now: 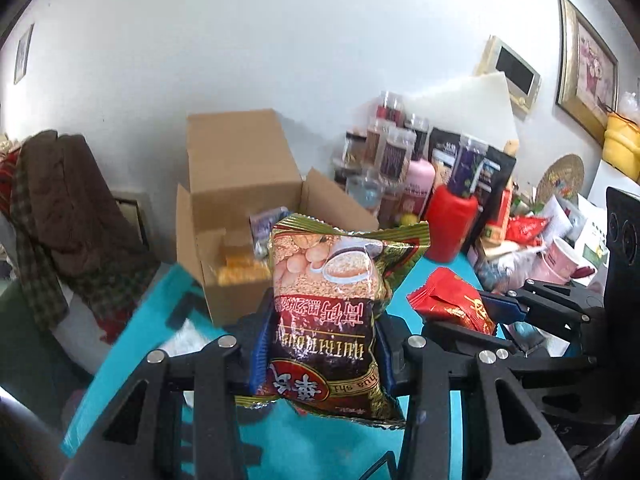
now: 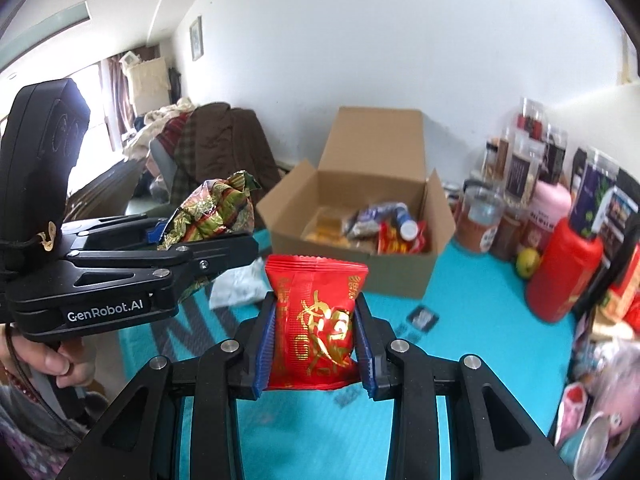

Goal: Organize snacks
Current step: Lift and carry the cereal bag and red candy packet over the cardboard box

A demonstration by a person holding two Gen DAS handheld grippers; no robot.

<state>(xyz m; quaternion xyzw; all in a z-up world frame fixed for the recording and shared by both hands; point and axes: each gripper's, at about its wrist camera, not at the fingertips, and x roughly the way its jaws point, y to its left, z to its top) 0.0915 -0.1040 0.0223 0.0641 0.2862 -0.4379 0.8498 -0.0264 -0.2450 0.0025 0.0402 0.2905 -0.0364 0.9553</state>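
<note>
**Two snack packets held above the table**

Turquoise table (image 2: 480,320) carries an open cardboard box (image 2: 360,216) with snacks inside. Left gripper (image 1: 320,328) pinches a green cereal packet (image 1: 332,300) between its blue pads, packet sticking forward toward the box. Right gripper (image 2: 314,344) clamps a red packet (image 2: 316,320) the same way, just beside it.

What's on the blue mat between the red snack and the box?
Nothing much: in the right wrist view, only bare teal mat separates the red packet in the right tongs from the box.
</note>
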